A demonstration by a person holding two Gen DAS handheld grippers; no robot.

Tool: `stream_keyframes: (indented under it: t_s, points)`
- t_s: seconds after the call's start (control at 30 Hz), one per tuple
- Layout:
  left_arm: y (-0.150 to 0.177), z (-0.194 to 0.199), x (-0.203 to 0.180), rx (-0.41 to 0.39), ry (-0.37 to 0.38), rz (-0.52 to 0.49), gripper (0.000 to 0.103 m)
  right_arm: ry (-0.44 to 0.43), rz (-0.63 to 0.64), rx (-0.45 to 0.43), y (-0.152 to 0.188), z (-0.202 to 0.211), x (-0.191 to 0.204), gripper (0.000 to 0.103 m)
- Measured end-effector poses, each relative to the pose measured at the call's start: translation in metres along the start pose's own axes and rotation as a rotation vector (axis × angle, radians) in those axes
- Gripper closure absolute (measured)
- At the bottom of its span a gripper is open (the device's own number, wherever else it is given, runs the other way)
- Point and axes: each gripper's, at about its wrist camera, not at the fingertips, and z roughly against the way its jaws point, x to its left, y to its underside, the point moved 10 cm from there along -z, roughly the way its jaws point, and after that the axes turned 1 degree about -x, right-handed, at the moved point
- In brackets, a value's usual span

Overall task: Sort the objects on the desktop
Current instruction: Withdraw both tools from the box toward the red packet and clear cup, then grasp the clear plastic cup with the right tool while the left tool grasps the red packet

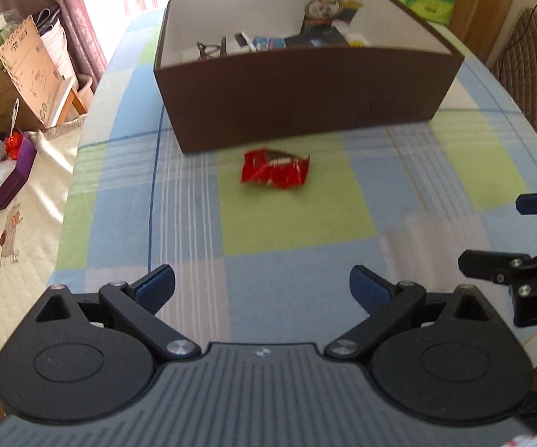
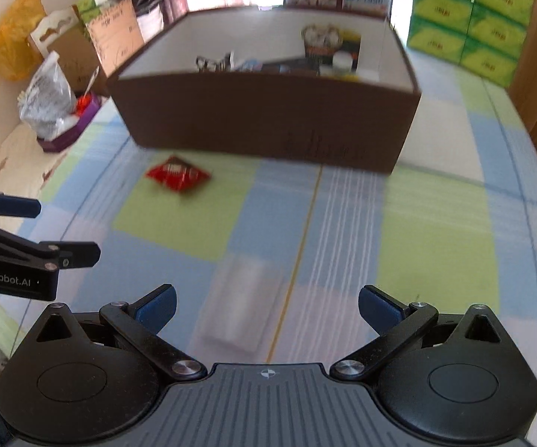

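Both tools look alike. The left gripper (image 1: 262,290) has a ribbed grey body with a small round crosshair mark at its front edge, flanked by two matte black round housings (each with an oval recess and a triangular cut-out). Black link arms pivot on silver screws and end in dark blue pads (image 1: 156,286). The right gripper (image 2: 266,303) matches; white "GenRobot.AI" lettering marks the left gripper's black side.
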Motion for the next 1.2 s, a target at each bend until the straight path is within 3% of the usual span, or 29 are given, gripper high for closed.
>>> stream_keyframes:
  t_s: [0.53,0.7,0.77,0.83,1.07,1.2]
  points:
    - [0.021,-0.019,0.004,0.059,-0.008,0.019,0.005,-0.042,-0.090,0.097,0.026,-0.021,0.004,0.002]
    - [0.018,-0.023,0.004,0.057,-0.007,0.020,0.005,-0.026,-0.106,0.079,0.019,-0.032,0.003,0.002]
    - [0.017,-0.024,0.004,0.058,-0.007,0.020,0.005,-0.019,-0.090,0.075,0.017,-0.037,0.005,0.008]
    - [0.016,-0.025,0.004,0.058,-0.006,0.018,0.005,-0.014,-0.079,0.075,0.015,-0.043,0.007,0.024]
    - [0.012,-0.032,0.006,0.062,-0.006,0.013,0.005,-0.002,-0.041,0.090,0.013,-0.059,0.013,0.033]
    - [0.009,-0.037,0.006,0.064,-0.003,0.013,0.005,0.002,-0.038,0.092,0.013,-0.064,0.012,0.044]
